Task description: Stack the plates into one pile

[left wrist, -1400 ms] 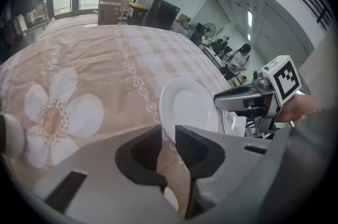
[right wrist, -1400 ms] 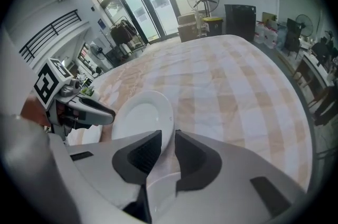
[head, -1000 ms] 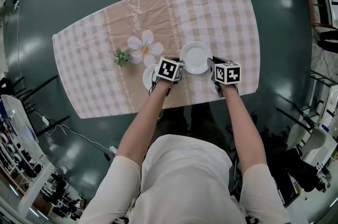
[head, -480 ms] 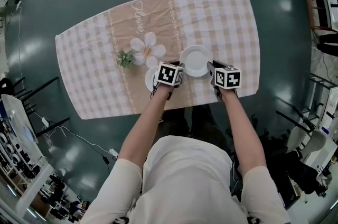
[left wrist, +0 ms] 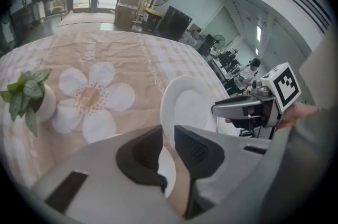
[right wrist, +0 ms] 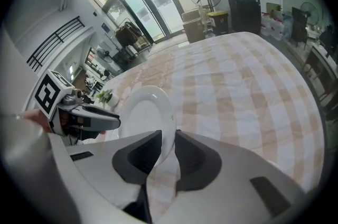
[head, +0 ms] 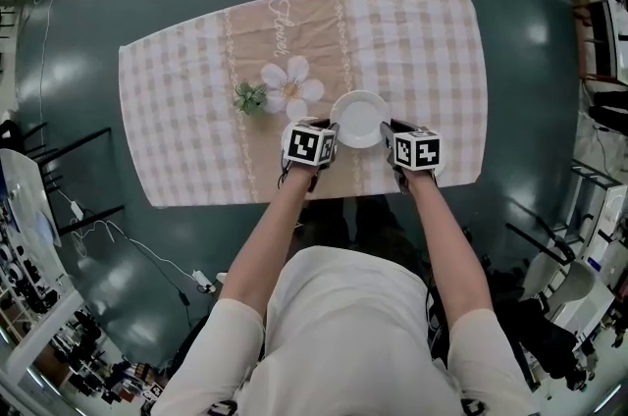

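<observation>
A: Where could this go wrong?

B: Start with the tablecloth [head: 177,130]. It is wrinkled, and the plate [head: 359,118] is near its front edge, seemingly just clear of it. I'd say a dipped rim could snag the fabric and drag it.

A: And the plate itself?

B: It's glossy and carried by two tools at once. The left gripper [left wrist: 168,130] is clamped on its left rim and the right gripper [right wrist: 168,136] on its right rim. Each bites only a thin sliver of edge. If the hands drift apart or twist unevenly, one rim could slide out, and the plate would swing or drop.

A: Anything nearby to hit?

B: The little potted plant [head: 249,97] stands off to the left, beyond the left gripper and apart from the plate. A wide swing could tip it. The head view also shows no other plate, so the landing spot is hard to judge. A white patch under the left jaws may be one, but I can't tell.

A: How are the arms set?

B: Both reach forward from the body, the left forearm [head: 270,228] angling inward and the right forearm [head: 446,228] running straighter. The grippers point steeply downward and slightly toward each other, marker cubes up, with the plate bridging them.

A: The jaws?

B: They are narrowly parted, with the pads against the rim on each side.
</observation>
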Demonstrator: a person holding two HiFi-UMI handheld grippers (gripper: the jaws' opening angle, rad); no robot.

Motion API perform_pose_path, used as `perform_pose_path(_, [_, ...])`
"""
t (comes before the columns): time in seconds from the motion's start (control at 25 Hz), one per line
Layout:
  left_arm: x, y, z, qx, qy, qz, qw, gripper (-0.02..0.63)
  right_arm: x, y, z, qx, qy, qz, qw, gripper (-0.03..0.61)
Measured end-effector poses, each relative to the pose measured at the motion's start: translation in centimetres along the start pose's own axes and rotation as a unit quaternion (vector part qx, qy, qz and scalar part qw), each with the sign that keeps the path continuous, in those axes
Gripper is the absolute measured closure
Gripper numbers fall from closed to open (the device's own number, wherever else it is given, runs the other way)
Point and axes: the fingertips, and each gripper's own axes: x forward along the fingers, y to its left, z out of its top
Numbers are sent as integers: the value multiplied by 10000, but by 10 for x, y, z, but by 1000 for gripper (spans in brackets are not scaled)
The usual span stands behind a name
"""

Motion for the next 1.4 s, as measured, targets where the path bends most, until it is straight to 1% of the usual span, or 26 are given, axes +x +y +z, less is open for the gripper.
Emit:
perform_pose_path(0.12, [-12, 12, -17, -146, 7, 108, 9998, 537, 5, 19, -7, -124, 127, 81, 9998, 482])
perform_pose_path(0.4, [-45, 41, -41, -475, -181, 310, 9982, 537, 25, 63, -22, -516, 466, 281, 9972, 482])
perform_pose_path(0.52, [-50, 53, -59, -650, -161, 377, 9970, 537, 34, 78, -30, -639, 584, 371, 9956, 482])
perform_pose_path(0.6, [-54, 59, -66, -676, -169, 420, 9967, 537, 41, 87, -36, -666, 652, 449, 9946, 482])
perform_pose_path(0.8, [-62, 74, -83, -796, -195, 491, 9954, 537, 54, 103, -45, -841, 791, 481, 9921, 482])
perform_pose_path(0.96, [-63, 89, -101, -988, -91, 580, 9934, 537, 65, 117, -53, -975, 917, 581, 9893, 482])
perform_pose_path(1.16, [-65, 99, -107, -993, -110, 631, 9930, 537, 73, 124, -61, -1283, 1037, 518, 9849, 479])
perform_pose_path(1.28, [-64, 102, -111, -1038, -88, 600, 9927, 537, 76, 126, -62, -1500, 1045, 457, 9821, 479])
perform_pose_path(1.4, [-61, 104, -114, -1062, -57, 575, 9927, 537, 79, 126, -63, -1611, 1082, 434, 9800, 479])
